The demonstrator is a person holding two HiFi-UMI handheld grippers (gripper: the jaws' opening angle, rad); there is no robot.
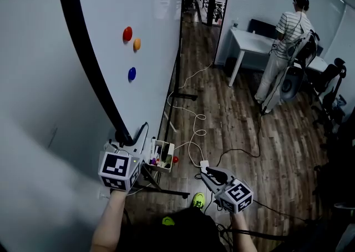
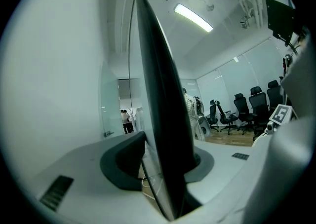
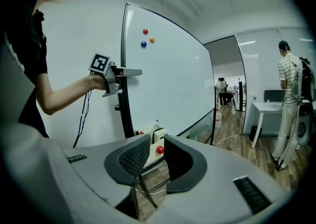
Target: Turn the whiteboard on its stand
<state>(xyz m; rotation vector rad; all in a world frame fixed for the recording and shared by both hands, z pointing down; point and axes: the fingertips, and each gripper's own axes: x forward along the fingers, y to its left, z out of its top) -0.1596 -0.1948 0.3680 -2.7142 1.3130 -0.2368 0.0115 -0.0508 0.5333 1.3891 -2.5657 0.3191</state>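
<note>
Left claw (image 2: 164,156) — clenched on black edge of large white whiteboard (image 1: 111,12), stand (image 1: 172,192) below it largely hidden; right claw (image 3: 157,156) released, empty.

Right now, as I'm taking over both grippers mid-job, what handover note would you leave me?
Left gripper: shut on the whiteboard at its black edge frame.
Right gripper: open, empty, off the board, pointing toward it.
The whiteboard stands upright on its stand, with three magnets on its face.
Done: the edge is gripped.
Left: swing the board round on the stand.
</note>
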